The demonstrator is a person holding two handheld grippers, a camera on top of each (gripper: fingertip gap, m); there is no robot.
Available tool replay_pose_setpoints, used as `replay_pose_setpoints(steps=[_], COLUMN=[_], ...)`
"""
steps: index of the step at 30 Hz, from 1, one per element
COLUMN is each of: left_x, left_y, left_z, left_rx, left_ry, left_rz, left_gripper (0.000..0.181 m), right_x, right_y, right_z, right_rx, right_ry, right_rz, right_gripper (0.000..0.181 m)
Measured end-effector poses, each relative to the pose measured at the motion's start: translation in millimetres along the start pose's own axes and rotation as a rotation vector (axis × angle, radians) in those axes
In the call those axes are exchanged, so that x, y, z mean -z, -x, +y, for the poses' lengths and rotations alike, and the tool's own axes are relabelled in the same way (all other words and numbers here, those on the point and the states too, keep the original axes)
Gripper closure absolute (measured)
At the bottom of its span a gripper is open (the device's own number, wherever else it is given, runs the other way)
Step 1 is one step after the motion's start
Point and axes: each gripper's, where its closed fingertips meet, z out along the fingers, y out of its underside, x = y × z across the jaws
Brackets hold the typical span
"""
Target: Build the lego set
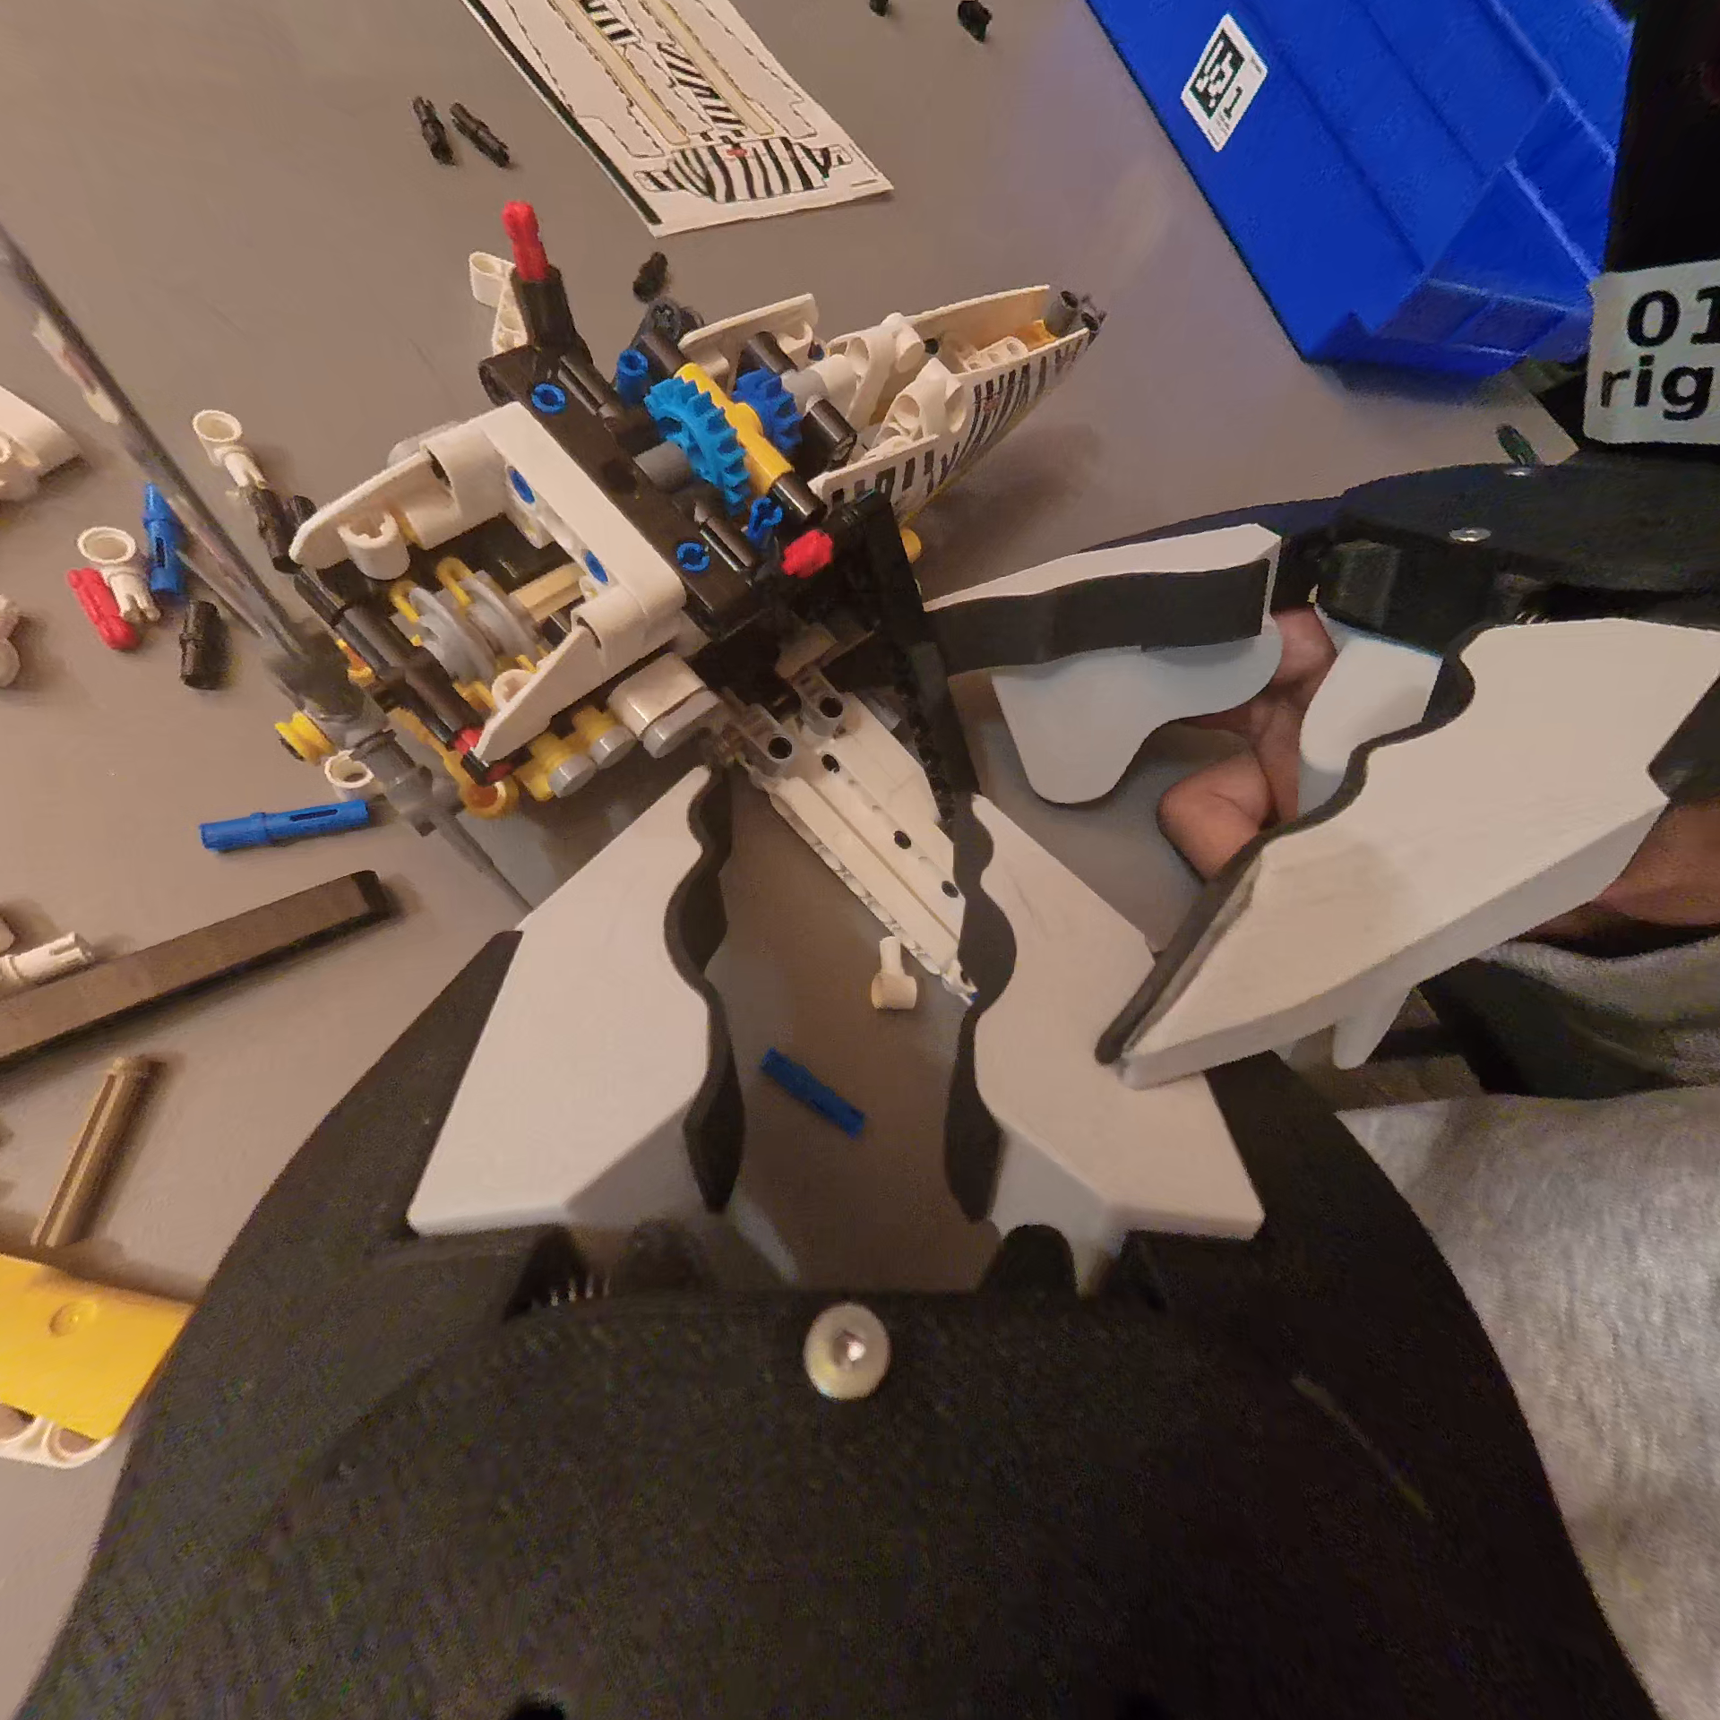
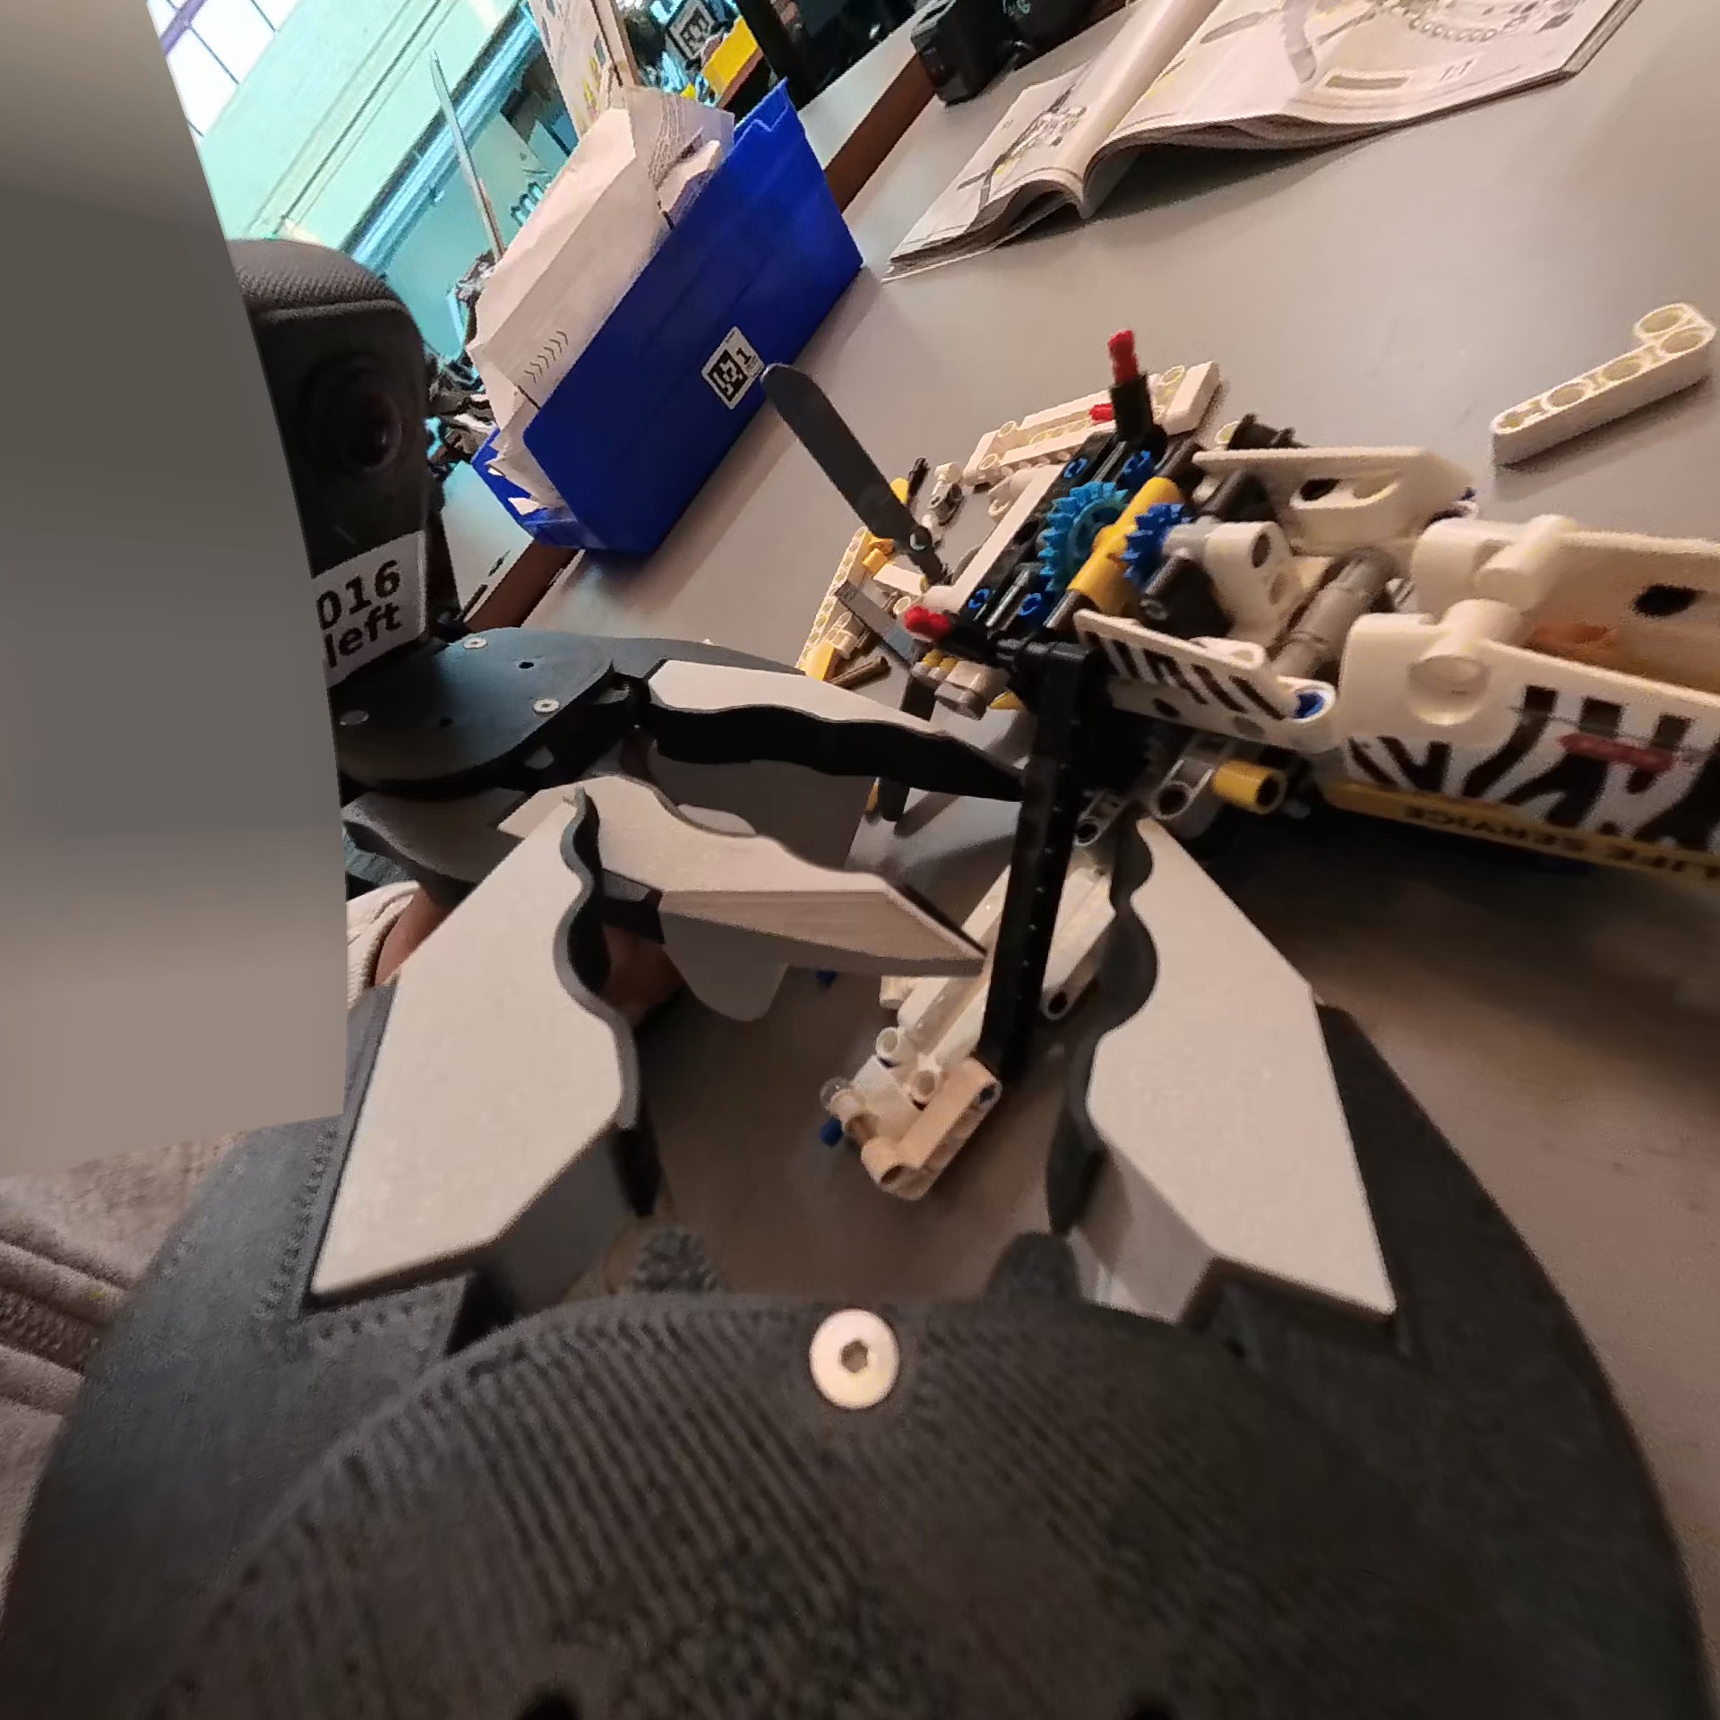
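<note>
Left wrist view: the model (image 1: 651, 558) lies mid-table (image 1: 279, 279), largely assembled, two blue gears fitted; loose parts remain at left, one sticker sheet (image 1: 689, 102) and one blue bin (image 1: 1377, 167) far. The left gripper (image 1: 842, 819) is spread around its white tail. Right wrist view: the right gripper (image 2: 861, 940) is spread astride the black beam (image 2: 1033, 838), apparently not pinching; one manual (image 2: 1210, 93) lies open far.

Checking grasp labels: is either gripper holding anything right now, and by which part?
Nothing is clamped. The left gripper and right gripper are both open, straddling the white tail boom of the lego model, with gaps visible beside it.
</note>
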Motion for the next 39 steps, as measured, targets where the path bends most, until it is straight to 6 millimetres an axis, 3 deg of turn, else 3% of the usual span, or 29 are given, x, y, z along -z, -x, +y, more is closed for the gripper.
replay_pose_setpoints(steps=[8,15,21,23,26,30,33,36,39], left_x=[0,-1,3,4,4,3,1,0,-1], left_y=[-7,-10,-6,-2,4,6,6,5,6], left_z=[1,-3,-8,-12,-13,-12,-13,-14,-13], left_rx=[-0.024,0.000,0.106,0.149,0.201,0.215,0.209,0.208,0.211], left_ry=[0.005,-0.009,-0.047,-0.073,-0.075,-0.072,-0.074,-0.073,-0.065], left_rz=[0.038,0.088,0.155,0.162,0.160,0.148,0.147,0.150,0.147], left_gripper=[0.101,0.099,0.105,0.114,0.126,0.135,0.136,0.135,0.135], right_x=[2,9,13,15,21,31,30,26,20], right_y=[3,6,-1,-8,-15,-30,-44,-62,-63], right_z=[1,-3,-1,4,8,-9,-9,-1,-2], right_rx=[0.026,0.099,0.024,-0.014,-0.115,-0.226,-0.199,-0.138,-0.129], right_ry=[0.042,0.108,0.153,0.176,0.187,0.035,0.016,0.073,0.065], right_rz=[-0.071,-0.152,-0.182,-0.176,-0.186,-0.149,-0.026,0.160,0.199], right_gripper=[0.067,0.075,0.080,0.089,0.117,0.154,0.176,0.181,0.181])
